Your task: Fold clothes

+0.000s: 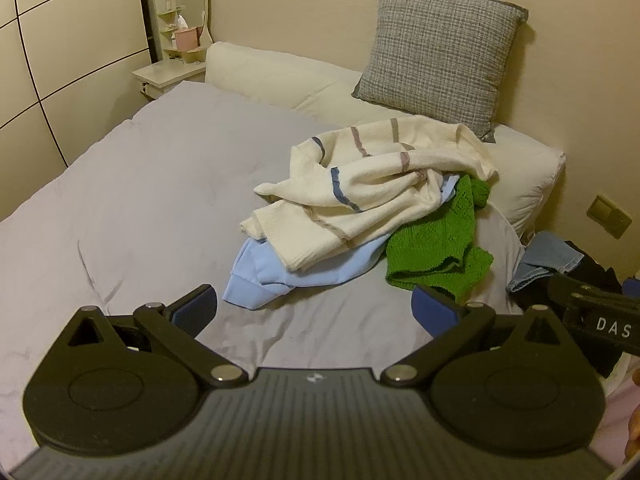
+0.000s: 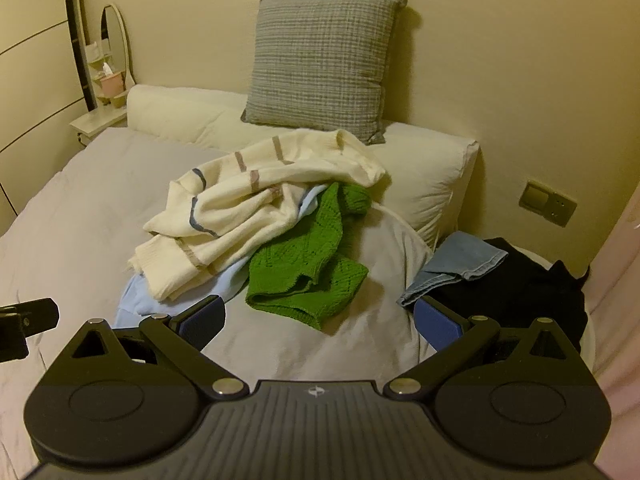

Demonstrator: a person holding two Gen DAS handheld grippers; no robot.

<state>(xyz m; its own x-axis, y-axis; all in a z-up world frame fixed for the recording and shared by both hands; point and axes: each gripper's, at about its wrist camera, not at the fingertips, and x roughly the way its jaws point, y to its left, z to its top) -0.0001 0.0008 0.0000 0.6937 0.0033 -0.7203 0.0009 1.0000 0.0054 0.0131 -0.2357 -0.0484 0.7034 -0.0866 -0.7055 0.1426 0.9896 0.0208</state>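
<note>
Both the left gripper [image 1: 316, 308] and right gripper [image 2: 320, 318] hover wide apart, empty. Ahead lies a heap (cream sweater [image 1: 360, 196] topmost) on the bed [image 1: 140, 200].

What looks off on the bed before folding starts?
Nothing damaged or spilled. The clothes are just heaped: cream striped sweater crumpled over the light blue garment and green knit. Denim piece and black clothing sit off the bed's right edge. Both grippers open, empty.

Clothes pile [image 1: 368, 216] on bed [image 1: 140, 200], before cushion [image 1: 440, 56].
</note>
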